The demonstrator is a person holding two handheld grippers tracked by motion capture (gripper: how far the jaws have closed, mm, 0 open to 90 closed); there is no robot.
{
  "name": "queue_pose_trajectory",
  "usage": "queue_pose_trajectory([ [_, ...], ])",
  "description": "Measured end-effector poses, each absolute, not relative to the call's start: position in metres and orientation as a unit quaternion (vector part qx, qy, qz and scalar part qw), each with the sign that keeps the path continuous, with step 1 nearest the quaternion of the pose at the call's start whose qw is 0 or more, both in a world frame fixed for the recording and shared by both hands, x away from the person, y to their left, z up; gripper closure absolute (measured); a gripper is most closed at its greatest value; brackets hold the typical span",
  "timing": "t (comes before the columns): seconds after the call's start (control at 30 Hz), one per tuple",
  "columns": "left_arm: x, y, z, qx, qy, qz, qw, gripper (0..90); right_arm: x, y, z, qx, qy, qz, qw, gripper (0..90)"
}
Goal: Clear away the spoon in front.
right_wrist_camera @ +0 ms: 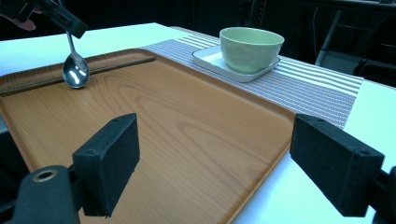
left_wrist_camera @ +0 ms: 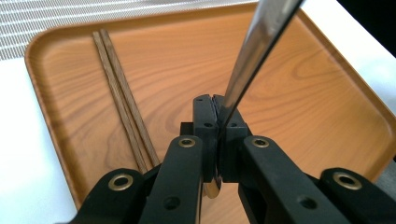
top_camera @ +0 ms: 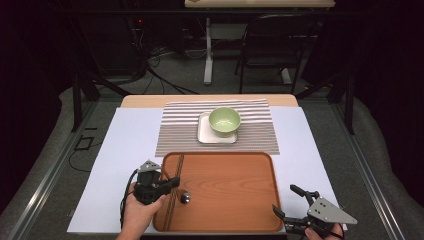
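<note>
A: How does the person's left hand (top_camera: 137, 212) sit?

B: It comes in from the bottom edge of the high view, wrapped around the back of the left gripper (top_camera: 173, 183), which points across the near left part of the wooden tray (top_camera: 225, 170). Its jaws are pressed together on the handle of a metal spoon (right_wrist_camera: 74, 70). In the right gripper view the spoon hangs bowl-down from those jaws, its bowl low over the tray's floor.

A: And the right gripper (top_camera: 286, 201)?

B: It rests off the tray's near right corner, over the white sheet (top_camera: 125, 150), jaws wide apart with nothing between them. Its own view shows both black pads (right_wrist_camera: 108, 163) spread, the tray's floor between them.

A: What is hard to make out?

B: Whether the spoon's bowl touches the wood; the right gripper view doesn't settle it. In the left gripper view the handle is a blurred streak rising out of frame, and the bowl end is mostly hidden behind the jaws. The right hand is cut off by the frame edge.

A: Anything else near the spoon?

B: A pair of dark chopsticks (left_wrist_camera: 121, 98) lies along the tray's left side, just beside the spoon. Beyond the tray, a green bowl (top_camera: 224, 121) stands on a white square plate (top_camera: 204, 132) on a striped mat (top_camera: 175, 130), well apart from both grippers.
</note>
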State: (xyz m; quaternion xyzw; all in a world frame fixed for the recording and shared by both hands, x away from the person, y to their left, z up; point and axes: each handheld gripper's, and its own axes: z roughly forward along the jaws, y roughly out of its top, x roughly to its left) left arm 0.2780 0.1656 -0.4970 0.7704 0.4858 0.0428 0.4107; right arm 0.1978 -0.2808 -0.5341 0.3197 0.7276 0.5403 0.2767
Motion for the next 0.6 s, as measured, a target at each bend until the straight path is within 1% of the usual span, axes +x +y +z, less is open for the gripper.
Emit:
queue_pose_trajectory([
  [0.27,0.2690,0.1716,-0.4997,0.771,0.489,0.032,0.406,88.5,0.1983,-0.2814,-0.5344,0.321,0.727,0.541,0.276,15.3],
  [0.6,0.2750,0.1734,-0.5019,0.773,0.494,0.036,0.396,85.4,0.1984,-0.2811,-0.5344,0.320,0.728,0.540,0.277,15.3],
])
